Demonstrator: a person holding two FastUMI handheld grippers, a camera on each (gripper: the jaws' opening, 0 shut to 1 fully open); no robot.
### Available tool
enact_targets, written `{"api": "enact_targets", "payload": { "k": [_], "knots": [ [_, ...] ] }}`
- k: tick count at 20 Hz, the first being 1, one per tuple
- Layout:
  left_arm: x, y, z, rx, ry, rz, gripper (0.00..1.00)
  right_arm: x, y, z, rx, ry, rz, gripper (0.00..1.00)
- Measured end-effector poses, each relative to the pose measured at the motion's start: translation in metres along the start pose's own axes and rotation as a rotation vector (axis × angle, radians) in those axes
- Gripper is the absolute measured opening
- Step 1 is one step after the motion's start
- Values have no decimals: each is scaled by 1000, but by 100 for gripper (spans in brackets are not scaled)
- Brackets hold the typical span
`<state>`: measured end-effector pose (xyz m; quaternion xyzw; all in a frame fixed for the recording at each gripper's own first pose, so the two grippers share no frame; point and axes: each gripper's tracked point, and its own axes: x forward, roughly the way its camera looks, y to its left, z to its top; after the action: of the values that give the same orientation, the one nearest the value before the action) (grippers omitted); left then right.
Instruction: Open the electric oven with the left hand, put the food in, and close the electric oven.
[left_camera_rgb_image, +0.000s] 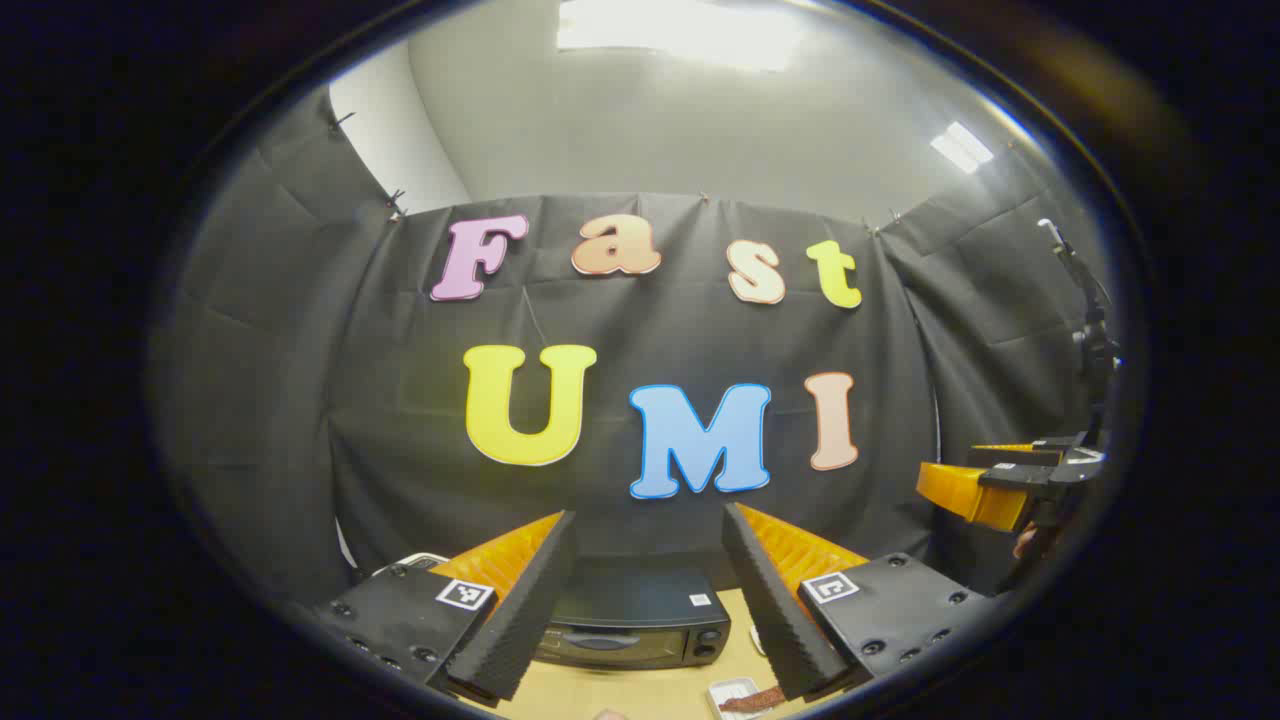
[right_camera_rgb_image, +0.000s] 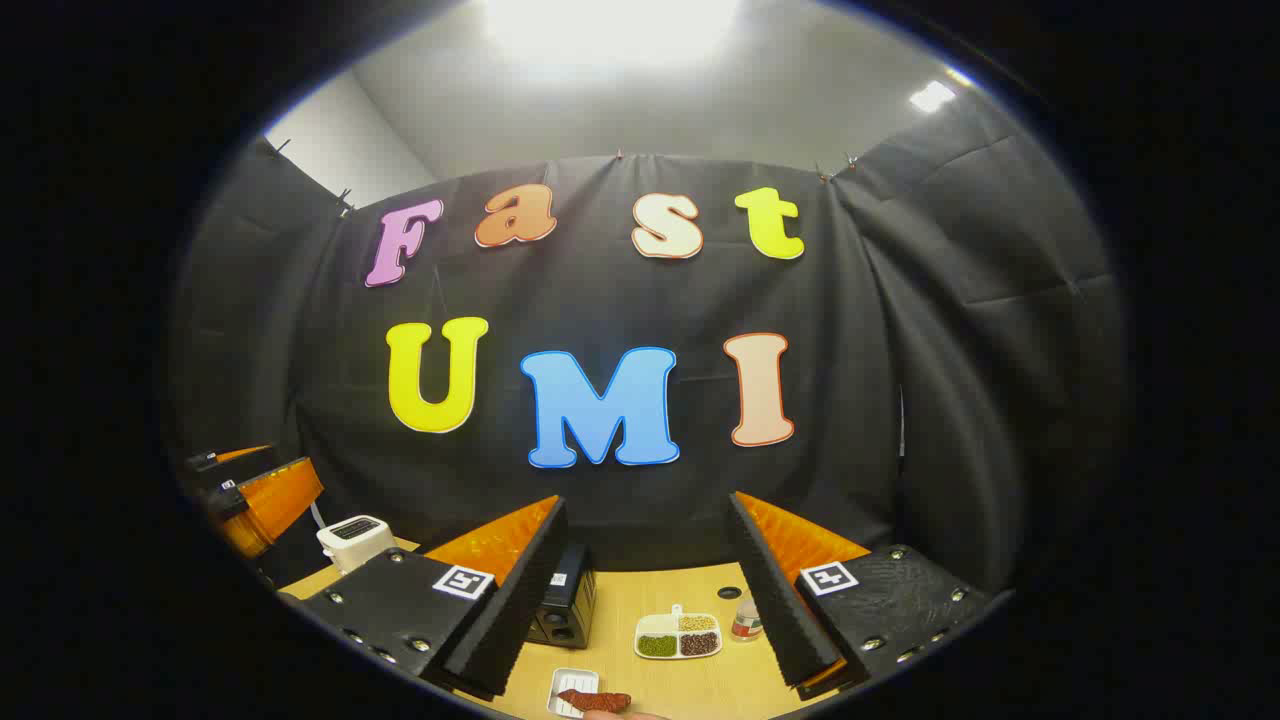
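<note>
Boxy black oven (left_camera_rgb_image: 632, 620), glossy glass door, on smooth wooden table (left_camera_rgb_image: 640, 695).

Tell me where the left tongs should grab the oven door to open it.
Take the oven door's handle, the bar running across the upper front of the closed oven. Come straight at the front with the open left tongs, since the door faces them.

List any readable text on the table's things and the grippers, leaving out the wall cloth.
Electric oven: white sticker on top, too small to read.
Left gripper: square patterned tags, no words.
Right gripper: the same tags, no words.
Small jar: too blurred to read.
No text can be read.
</note>
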<state>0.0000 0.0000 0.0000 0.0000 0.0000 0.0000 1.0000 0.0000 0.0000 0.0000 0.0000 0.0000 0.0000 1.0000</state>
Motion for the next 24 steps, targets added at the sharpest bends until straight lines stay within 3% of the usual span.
{"api": "enact_targets", "payload": {
  "k": [3, 4, 5, 7, 8, 12, 14, 19, 20, 23, 24],
  "knots": [
    [-1, 0, -1, -2, 8, 10, 100, 1, 1, 0, 1, -3, 15, 96],
    [-1, 0, -1, -1, 8, 12, 92, 0, 0, -1, -1, -4, 18, 96],
    [1, -1, 0, 2, 8, 13, 91, 0, 0, 0, -3, -6, 20, 96],
    [1, -5, -1, 9, 8, 9, 91, 0, -3, -2, -8, -4, 18, 96],
    [1, -7, -1, 16, 7, 5, 100, 0, -4, -3, -8, -5, 21, 96],
    [-2, -11, -4, 8, 5, 13, 100, 0, -6, -9, -9, 10, 33, 96],
    [1, -10, -9, 9, 5, 30, 92, 0, -7, -9, 1, 8, 34, 96],
    [8, -13, -35, -12, 65, 41, 100, 2, -10, -23, -6, 37, 61, 96],
    [10, -11, -39, -10, 75, 50, 96, 3, -11, -25, -6, 39, 66, 96],
    [15, -11, -67, 20, 123, 65, 100, 6, -17, -37, -3, 66, 77, 96],
    [18, -12, -78, 22, 139, 66, 92, 7, -18, -41, 4, 74, 84, 96]
  ]
}}
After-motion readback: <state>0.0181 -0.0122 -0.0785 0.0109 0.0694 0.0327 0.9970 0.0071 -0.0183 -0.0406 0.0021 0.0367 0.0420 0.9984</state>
